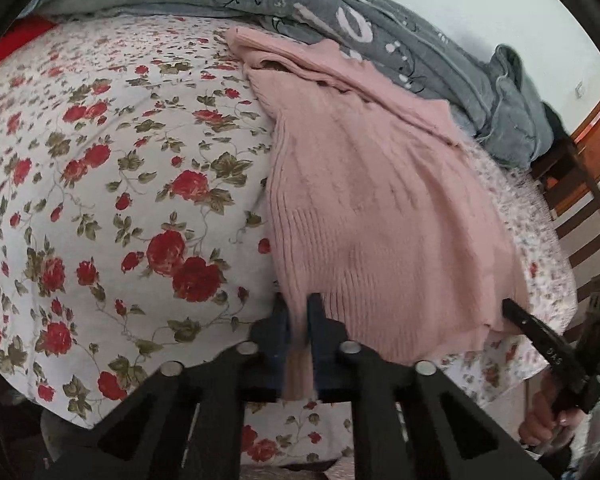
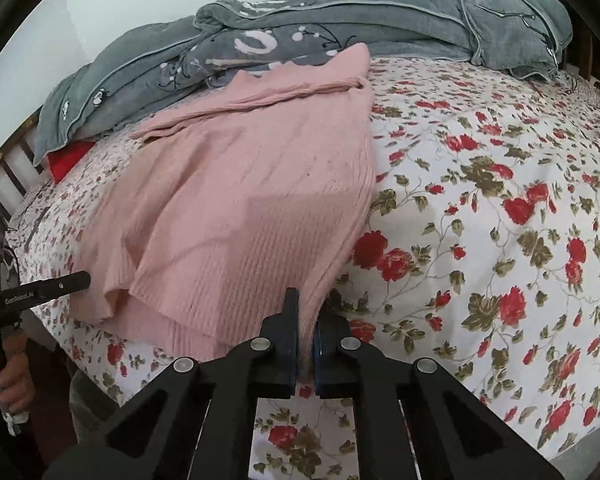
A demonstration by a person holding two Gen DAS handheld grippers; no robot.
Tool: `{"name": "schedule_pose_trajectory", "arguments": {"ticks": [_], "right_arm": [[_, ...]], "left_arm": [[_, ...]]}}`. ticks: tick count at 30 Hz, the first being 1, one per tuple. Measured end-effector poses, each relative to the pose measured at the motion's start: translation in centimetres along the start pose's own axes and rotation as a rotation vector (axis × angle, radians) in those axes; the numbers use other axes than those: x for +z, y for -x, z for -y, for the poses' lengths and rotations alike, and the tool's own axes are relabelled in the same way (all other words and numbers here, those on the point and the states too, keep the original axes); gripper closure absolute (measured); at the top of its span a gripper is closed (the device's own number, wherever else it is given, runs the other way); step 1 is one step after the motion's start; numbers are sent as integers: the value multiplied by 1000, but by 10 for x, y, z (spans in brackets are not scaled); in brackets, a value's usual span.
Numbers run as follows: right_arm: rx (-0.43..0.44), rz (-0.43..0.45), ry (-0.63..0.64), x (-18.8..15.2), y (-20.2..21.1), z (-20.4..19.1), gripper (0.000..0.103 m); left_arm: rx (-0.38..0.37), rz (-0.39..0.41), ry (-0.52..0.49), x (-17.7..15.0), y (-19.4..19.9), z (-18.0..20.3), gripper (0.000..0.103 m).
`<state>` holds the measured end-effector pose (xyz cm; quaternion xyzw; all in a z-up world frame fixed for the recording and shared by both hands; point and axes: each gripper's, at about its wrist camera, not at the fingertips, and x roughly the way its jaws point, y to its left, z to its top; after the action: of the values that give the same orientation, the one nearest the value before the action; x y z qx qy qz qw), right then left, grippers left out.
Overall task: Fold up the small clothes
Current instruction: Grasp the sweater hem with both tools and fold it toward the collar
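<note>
So there's a pink knit sweater spread out on a bed with a rose-print sheet, hem toward the near edge of the bed. In the left wrist view the left claw sits at 6 o'clock, clamped tight on the sweater's hem corner, with a strip of pink knit pinched between its two fingers. The right claw does the same thing in its own view: at 6 o'clock, squeezed together on the other hem corner, fabric bunched up between the blue pads.

From the left camera you can spot the right claw poking in at about 4 o'clock, touching the hem edge, with a hand gripping its handle. A rumpled grey quilt is piled up at 12 o'clock behind the sweater, and the sleeve end lies right against it. A bit of something red peeks out under the quilt at 9 o'clock.
</note>
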<state>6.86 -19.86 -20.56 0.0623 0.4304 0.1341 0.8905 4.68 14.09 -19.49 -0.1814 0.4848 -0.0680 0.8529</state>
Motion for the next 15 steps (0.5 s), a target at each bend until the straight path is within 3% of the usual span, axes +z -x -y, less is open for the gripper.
{"name": "schedule_pose_trajectory", "arguments": {"ticks": [8,15], "right_arm": [[76,44,-64,1,34,15,98],[108,89,-39,-6,65,7,98]], "left_arm": [[-3,56,-8,-3,39,-5,96],[-21,94,29,-10,71,-22,96]]}}
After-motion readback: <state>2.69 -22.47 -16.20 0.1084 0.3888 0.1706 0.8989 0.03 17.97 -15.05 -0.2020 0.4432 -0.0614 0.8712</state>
